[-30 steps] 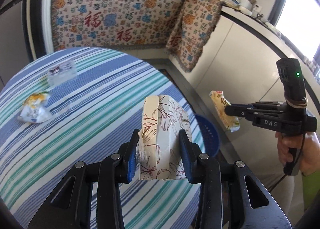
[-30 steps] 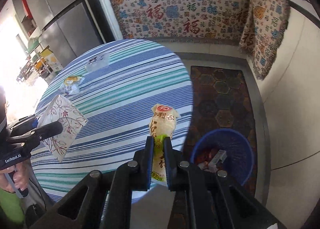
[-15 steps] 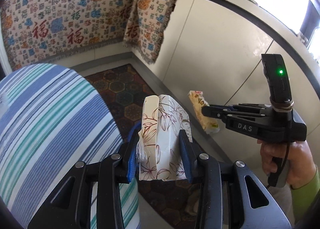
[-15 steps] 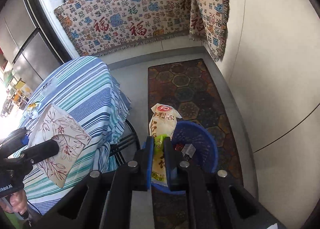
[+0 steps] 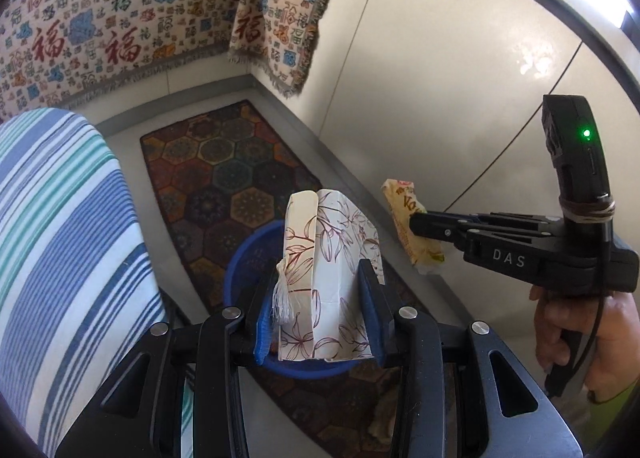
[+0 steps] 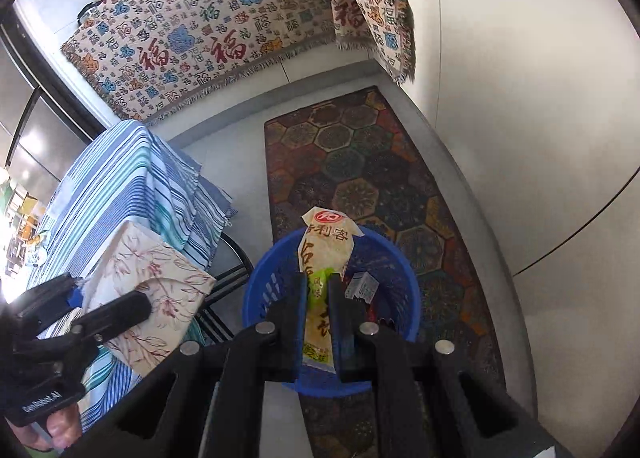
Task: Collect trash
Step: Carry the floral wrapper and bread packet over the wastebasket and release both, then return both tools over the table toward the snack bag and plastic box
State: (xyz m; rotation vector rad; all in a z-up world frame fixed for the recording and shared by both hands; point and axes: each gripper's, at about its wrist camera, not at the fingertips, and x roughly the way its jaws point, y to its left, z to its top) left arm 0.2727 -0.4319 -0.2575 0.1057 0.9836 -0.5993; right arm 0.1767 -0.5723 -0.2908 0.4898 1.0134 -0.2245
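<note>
My left gripper [image 5: 320, 278] is shut on a cream floral paper box [image 5: 328, 266] and holds it in the air over the blue trash basket [image 5: 244, 262] on the floor. My right gripper [image 6: 318, 290] is shut on a yellow snack wrapper [image 6: 324, 242] and holds it above the same basket [image 6: 400, 270], which has some trash in it. In the left wrist view the right gripper [image 5: 416, 223] with the wrapper [image 5: 404, 205] is to the right. In the right wrist view the left gripper [image 6: 108, 304] with the box [image 6: 160, 282] is at the left.
The basket stands on a patterned hexagon rug [image 6: 360, 161]. The round table with the blue striped cloth [image 5: 52, 225] is just left of the basket. White cabinet fronts [image 5: 460, 77] run along the right. A patterned cloth [image 6: 208, 17] hangs at the back.
Both grippers have swung away from the table and moved down over the blue basket, each still holding its piece of trash. The table has slid to the left of both views.
</note>
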